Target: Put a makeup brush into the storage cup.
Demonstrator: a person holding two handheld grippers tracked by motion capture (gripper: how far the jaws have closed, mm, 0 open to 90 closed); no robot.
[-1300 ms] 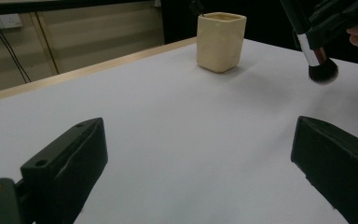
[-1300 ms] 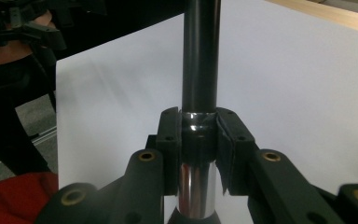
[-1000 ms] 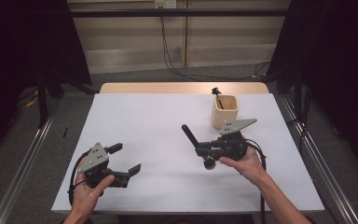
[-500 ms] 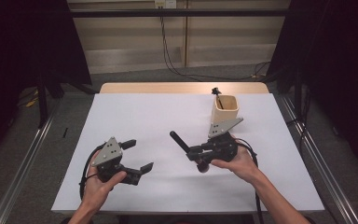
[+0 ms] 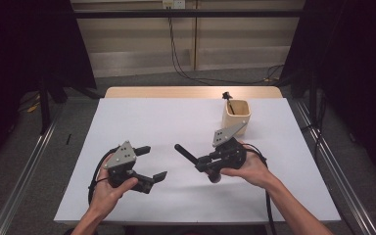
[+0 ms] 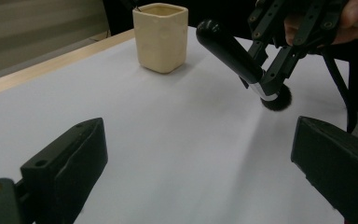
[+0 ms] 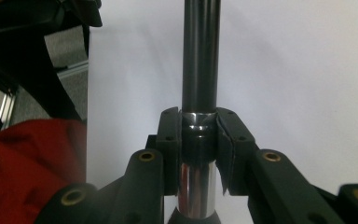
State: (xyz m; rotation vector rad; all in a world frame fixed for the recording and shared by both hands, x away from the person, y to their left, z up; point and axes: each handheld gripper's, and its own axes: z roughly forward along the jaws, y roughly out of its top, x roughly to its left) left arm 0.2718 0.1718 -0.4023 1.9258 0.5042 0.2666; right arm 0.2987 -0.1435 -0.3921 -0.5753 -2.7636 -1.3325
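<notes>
A black-handled brush (image 5: 184,152) with a silver collar and dark bristles (image 6: 276,100) is held level over the white table (image 5: 176,122). My right gripper (image 5: 204,164) is shut on the brush at its collar (image 7: 198,122), and the handle (image 7: 200,56) points away from the jaws toward the left hand. My left gripper (image 5: 152,163) hovers open to the left of the handle's tip, nothing between its jaws. Seen from the left gripper (image 6: 198,140), the brush (image 6: 228,50) and the right gripper (image 6: 270,77) hang at the upper right.
A cream cup (image 5: 236,116) with a thin dark stick in it stands at the back right of the table, behind the right hand; it appears as the cup (image 6: 160,36) ahead of the left gripper. A wooden strip (image 5: 191,92) borders the far edge. Cables trail from both grippers.
Both hands have drifted toward the table's middle: the left gripper rightward, the right gripper leftward with the brush still in it. The gap between them has narrowed.
</notes>
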